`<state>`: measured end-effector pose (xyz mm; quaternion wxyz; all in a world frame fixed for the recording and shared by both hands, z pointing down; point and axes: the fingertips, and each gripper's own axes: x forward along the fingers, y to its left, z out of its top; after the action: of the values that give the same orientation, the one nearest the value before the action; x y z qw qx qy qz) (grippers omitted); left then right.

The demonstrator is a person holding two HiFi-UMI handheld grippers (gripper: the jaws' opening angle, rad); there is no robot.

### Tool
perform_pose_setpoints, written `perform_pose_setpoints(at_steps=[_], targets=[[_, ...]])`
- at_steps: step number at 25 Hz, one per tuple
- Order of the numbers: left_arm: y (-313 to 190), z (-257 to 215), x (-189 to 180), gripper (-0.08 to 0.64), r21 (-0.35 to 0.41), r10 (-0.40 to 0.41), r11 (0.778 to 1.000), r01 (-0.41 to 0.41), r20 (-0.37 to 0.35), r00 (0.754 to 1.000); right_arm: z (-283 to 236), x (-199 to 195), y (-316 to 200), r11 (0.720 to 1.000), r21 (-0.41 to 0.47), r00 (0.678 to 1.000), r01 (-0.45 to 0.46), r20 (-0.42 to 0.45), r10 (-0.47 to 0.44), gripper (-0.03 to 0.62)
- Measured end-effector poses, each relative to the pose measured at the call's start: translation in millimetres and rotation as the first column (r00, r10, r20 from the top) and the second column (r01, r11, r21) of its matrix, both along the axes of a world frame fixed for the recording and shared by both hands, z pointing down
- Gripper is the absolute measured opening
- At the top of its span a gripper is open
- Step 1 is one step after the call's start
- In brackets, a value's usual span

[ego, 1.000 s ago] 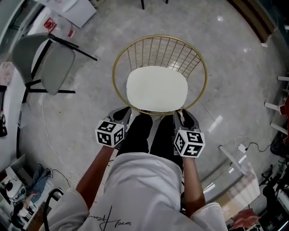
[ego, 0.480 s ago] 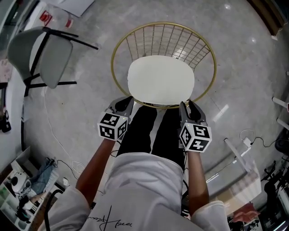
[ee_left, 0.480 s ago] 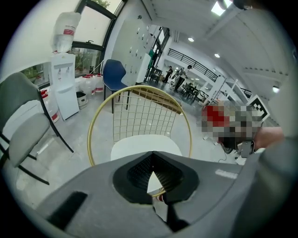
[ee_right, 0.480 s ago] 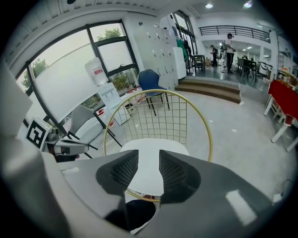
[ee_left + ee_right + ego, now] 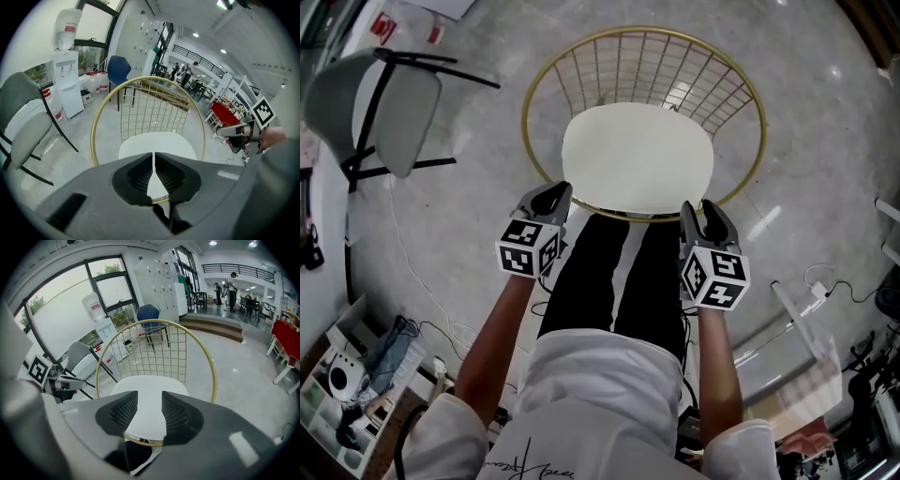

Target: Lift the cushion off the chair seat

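— Furniture at the far left?
— One grey chair (image 5: 394,122), standing on the pale floor (image 5: 478,216), well apart from everything else.
— And the left gripper (image 5: 551,195)?
— It is by the front-left rim of the gold wire chair (image 5: 526,122). Its jaws are barely parted, a thin slit that is opening, with nothing between them.
— Where is the cushion (image 5: 637,155)?
— It is white and lies flat on that chair's seat, reaching from the front rim to the wire back.
— And the right gripper (image 5: 705,214)?
— It is by the front-right rim. Its jaws are clearly apart, opening and empty. The cushion shows beyond the gap, not inside it.
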<state>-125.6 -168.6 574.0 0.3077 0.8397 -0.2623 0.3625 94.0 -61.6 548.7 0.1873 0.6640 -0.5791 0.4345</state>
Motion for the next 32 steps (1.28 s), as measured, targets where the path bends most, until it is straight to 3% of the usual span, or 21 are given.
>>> perform_pose_setpoints(at_steps=[8, 15, 32], targets=[[-1.7, 33.7, -0.8, 0.014, -0.03, -0.037, 0.999, 0.038, 0.042, 0.998, 35.9, 6.0, -4.3, 1.0, -0.023, 1.0, -0.008, 0.022, 0.008, 0.169], [-3.5, 55.9, 3.5, 0.014, -0.025, -0.033, 0.999, 0.036, 0.089, 0.996, 56.4, -1.3, -8.5, 0.998, -0.037, 0.998, 0.046, 0.036, -0.044, 0.19], [-29.2, 124.9, -16.3, 0.026, -0.044, -0.159, 0.985, 0.169, 0.169, 0.973, 125.1, 12.9, 0.0, 0.991, -0.125, 0.999, 0.04, 0.037, -0.036, 0.224]])
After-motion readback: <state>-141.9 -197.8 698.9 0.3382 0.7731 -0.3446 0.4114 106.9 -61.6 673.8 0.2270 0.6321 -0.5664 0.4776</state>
